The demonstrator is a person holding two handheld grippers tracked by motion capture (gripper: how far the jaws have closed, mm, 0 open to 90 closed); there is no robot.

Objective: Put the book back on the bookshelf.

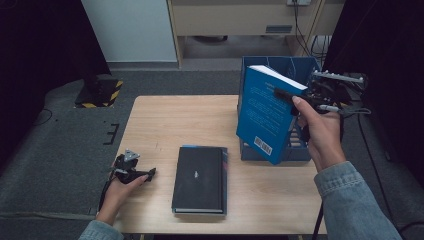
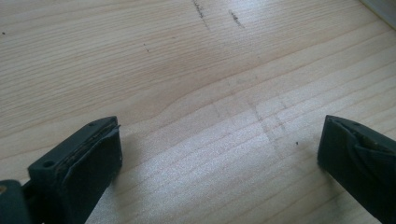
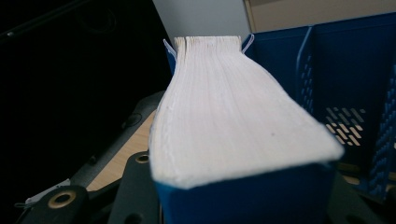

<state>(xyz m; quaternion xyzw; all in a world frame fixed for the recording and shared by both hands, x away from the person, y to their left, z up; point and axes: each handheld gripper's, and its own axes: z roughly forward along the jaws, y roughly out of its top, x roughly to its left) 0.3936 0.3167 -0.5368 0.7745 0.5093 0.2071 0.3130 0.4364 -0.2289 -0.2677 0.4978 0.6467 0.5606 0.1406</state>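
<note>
A blue book [image 1: 265, 112] hangs upright and tilted in front of a blue file rack [image 1: 300, 67], held at its top edge by my right gripper [image 1: 295, 97], which is shut on it. In the right gripper view its white page block [image 3: 224, 107] runs away from the camera between the jaws, with the blue rack [image 3: 350, 84] behind. A black book [image 1: 200, 179] lies flat on the wooden table [image 1: 165, 120]. My left gripper [image 1: 142, 175] rests low at the table's left front, open. In the left gripper view its fingertips [image 2: 88, 158] stand wide apart over bare wood.
The rack stands at the table's right back corner with perforated dividers. Grey floor surrounds the table, with a black-and-yellow striped block [image 1: 102, 92] at the far left. A cable [image 1: 360, 112] trails from the right gripper.
</note>
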